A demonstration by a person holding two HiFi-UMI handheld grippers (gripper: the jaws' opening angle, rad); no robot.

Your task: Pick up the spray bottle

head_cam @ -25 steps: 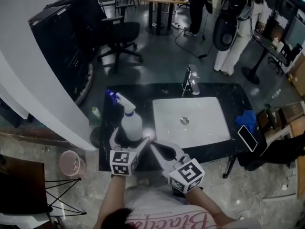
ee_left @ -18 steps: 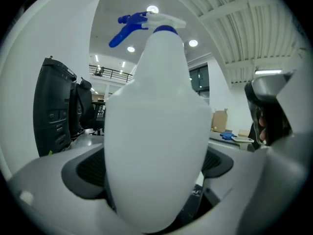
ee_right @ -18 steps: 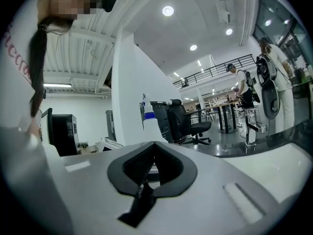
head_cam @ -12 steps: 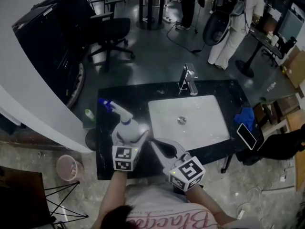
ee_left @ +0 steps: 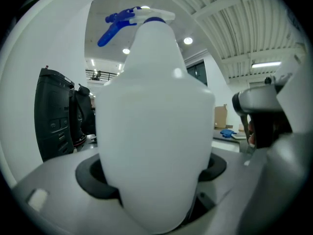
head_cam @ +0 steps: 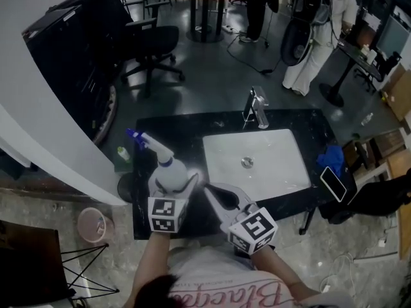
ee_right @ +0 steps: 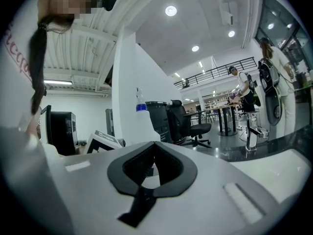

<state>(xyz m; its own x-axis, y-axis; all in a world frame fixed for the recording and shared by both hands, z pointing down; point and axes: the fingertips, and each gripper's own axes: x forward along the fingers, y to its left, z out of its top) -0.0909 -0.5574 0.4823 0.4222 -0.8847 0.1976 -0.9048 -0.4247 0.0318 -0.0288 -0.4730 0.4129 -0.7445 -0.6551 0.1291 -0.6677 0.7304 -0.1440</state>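
White spray bottle [head_cam: 172, 171] upright on black bench [head_cam: 192, 128] left of sink [head_cam: 282, 165], left hand-held gripper [head_cam: 173, 181] jaws closing around its body, right hand-held gripper [head_cam: 207, 190] jaws together, empty, just beside.

The spray bottle [head_cam: 172, 171] between the closing left tongs [head_cam: 173, 182] is white with a blue trigger, and the counter [head_cam: 192, 128] is black, flecked with white. Beyond the right tongs [head_cam: 207, 190] the sink [head_cam: 279, 165] is white, and a cloth [head_cam: 332, 157] farther right is blue.

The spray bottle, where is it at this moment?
In the head view, the spray bottle is on the black counter left of the white sink, between the closing jaws of the left gripper.
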